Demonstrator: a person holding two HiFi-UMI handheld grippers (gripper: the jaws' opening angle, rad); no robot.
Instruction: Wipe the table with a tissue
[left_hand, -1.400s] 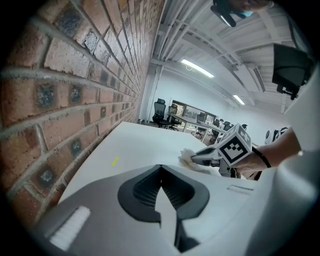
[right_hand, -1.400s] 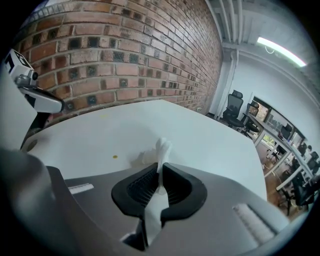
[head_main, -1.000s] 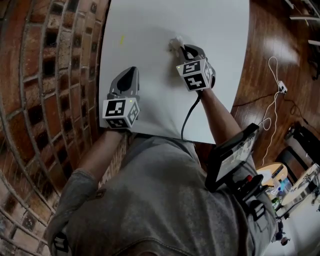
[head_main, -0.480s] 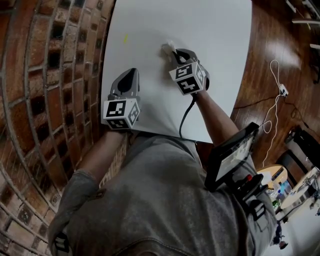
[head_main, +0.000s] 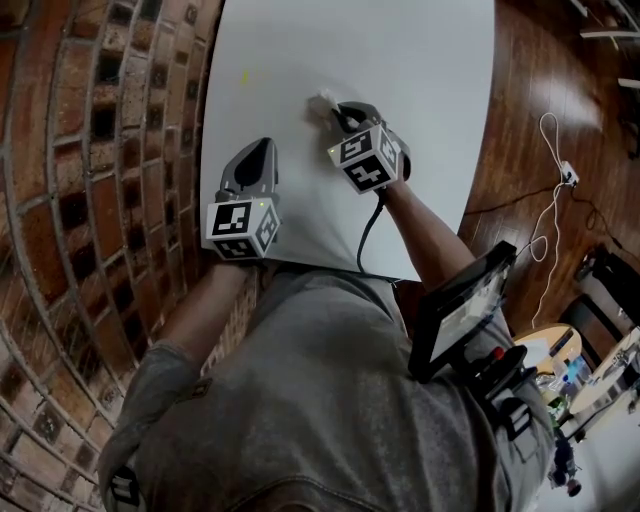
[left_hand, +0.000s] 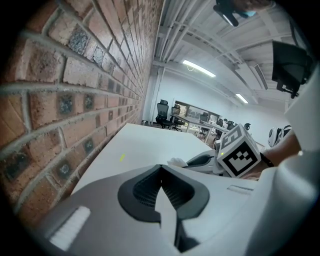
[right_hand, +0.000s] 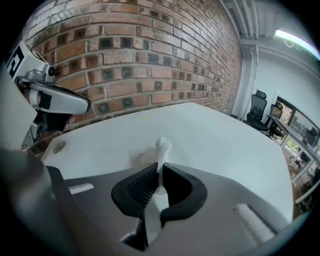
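Mid-wipe: the tissue is pinched in the right gripper and pressed to the table.
Beside the red brick wall (head_main: 100, 150), the grey left gripper (left_hand: 160, 175) sits over the near corner of the smooth white table (head_main: 420, 60), jaws together on nothing, probably parked clear. The grey right gripper (right_hand: 159, 172) is clamped on the crumpled white tissue (right_hand: 161, 149), which touches the tabletop so that it can drag across. No container shows.

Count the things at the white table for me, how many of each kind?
2 tongs: left tongs, right tongs
1 tissue, pinched in the right tongs
1 table
1 yellow mark on the table
Total: 5
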